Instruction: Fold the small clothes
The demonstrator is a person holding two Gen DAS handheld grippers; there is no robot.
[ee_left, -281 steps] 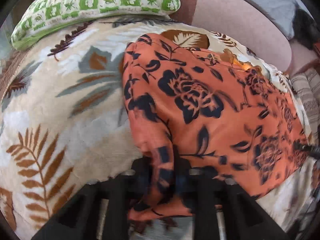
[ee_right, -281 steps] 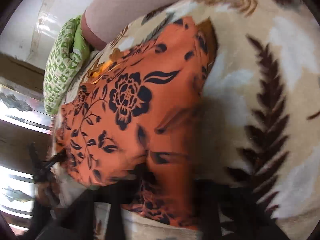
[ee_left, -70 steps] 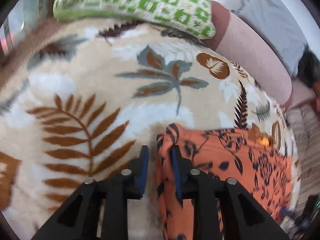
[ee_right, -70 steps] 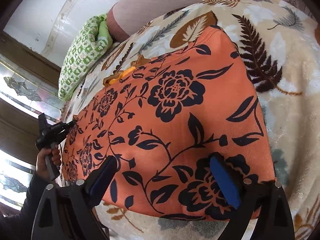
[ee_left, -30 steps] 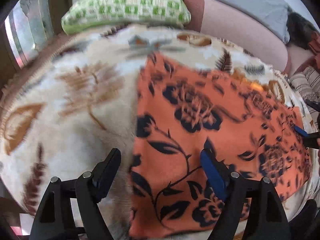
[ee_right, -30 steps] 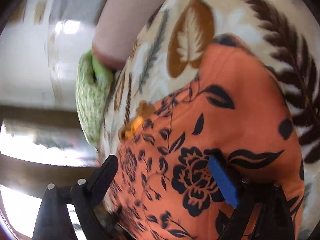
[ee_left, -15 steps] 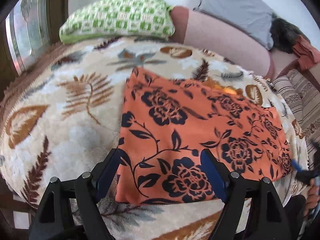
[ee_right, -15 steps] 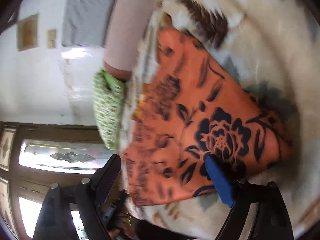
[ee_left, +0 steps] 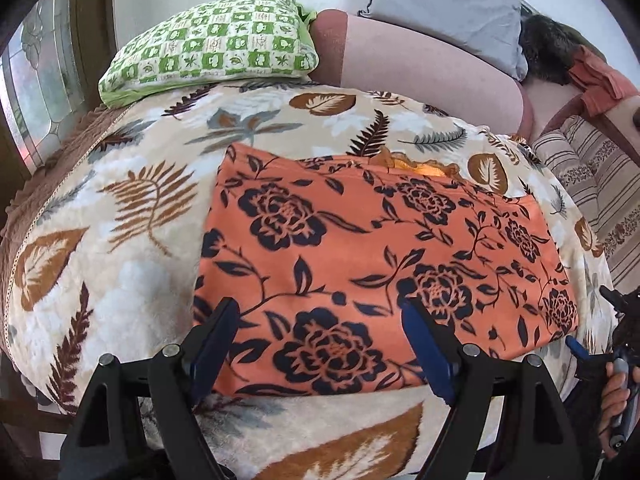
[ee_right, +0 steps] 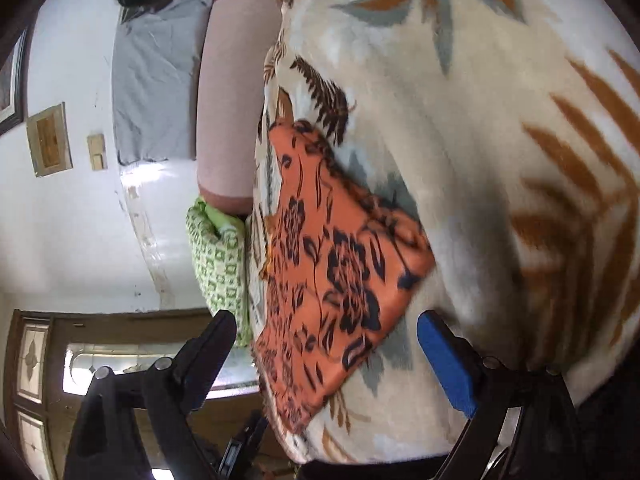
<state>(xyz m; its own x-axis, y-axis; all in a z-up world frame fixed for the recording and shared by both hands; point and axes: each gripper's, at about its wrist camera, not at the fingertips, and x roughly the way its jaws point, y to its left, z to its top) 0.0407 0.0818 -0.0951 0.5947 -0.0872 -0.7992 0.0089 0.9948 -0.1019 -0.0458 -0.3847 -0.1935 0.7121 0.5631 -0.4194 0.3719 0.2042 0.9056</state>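
Left gripper (ee_left: 320,324) hangs above the near edge of the bed, jaws spread wide, nothing between them, blue pads bare. Right under and just ahead of its fingers lies the cloth (ee_left: 372,264), orange with dark flowers, folded into a flat rectangle on the blanket (ee_left: 132,264). The cloth's near edge sits just past the fingertips, and neither finger touches it. At the cloth's far edge a bit of orange frill (ee_left: 420,166) peeks out. Farther ahead and to the left of the gripper, a green checked pillow (ee_left: 216,50) rests at the head of the blanket; beyond it to the right, a pink bolster (ee_left: 420,72), and a grey pillow (ee_left: 440,8) behind that. Far right, a striped cushion (ee_left: 592,176). At the right rim of this view a hand (ee_left: 612,392) grips the handle of the other tool, off the cloth's right corner.

Over to the right gripper (ee_right: 324,340): rolled on its side, jaws released and wide apart, holding nothing. The cloth (ee_right: 332,276) shows between and beyond its fingers, but lying on the blanket (ee_right: 500,140), clear of both pads. Past the cloth on the left finger's side, the green pillow (ee_right: 220,260), then the bolster (ee_right: 232,92) and grey pillow (ee_right: 152,80) against a white wall (ee_right: 72,240). A wooden door with patterned glass (ee_right: 36,360) sits behind the left finger. This view is a little blurred.
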